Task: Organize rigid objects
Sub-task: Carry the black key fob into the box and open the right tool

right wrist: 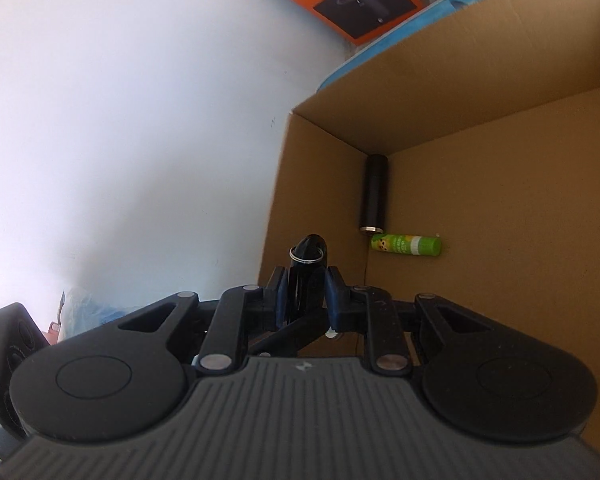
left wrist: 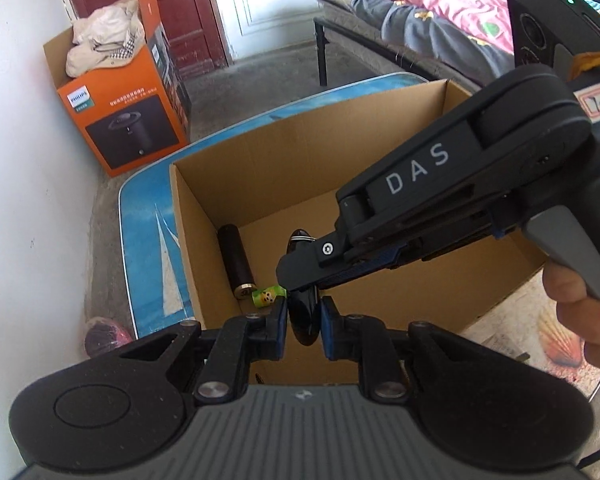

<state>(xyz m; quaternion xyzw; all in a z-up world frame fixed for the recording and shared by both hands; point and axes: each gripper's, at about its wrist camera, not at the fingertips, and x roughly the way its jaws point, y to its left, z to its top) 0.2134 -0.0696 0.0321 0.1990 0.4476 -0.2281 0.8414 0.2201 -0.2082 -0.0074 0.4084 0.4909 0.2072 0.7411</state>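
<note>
Both grippers hold one glossy black oblong object (left wrist: pixel 306 334) with a silver ring near its tip (right wrist: pixel 306 258), above an open cardboard box (left wrist: pixel 260 140). My left gripper (left wrist: pixel 303 314) is shut on the object's lower part. My right gripper (left wrist: pixel 298 278) comes in from the right and is shut on it higher up; in the right wrist view the right gripper (right wrist: pixel 306 292) clamps the object between blue pads (right wrist: pixel 334 296). A dark cylinder (left wrist: pixel 236 256) (right wrist: pixel 375 196) and a green glue stick (left wrist: pixel 266 295) (right wrist: pixel 406 245) lie on the floor of the box (right wrist: pixel 500 80).
The box stands on a blue patterned table (left wrist: pixel 152 240). An orange carton (left wrist: pixel 128 120) (right wrist: pixel 348 0) holding pale cloth sits on the floor by the white wall. A bed (left wrist: pixel 440 20) is at the back right. A person's hand (left wrist: pixel 580 312) grips the right handle.
</note>
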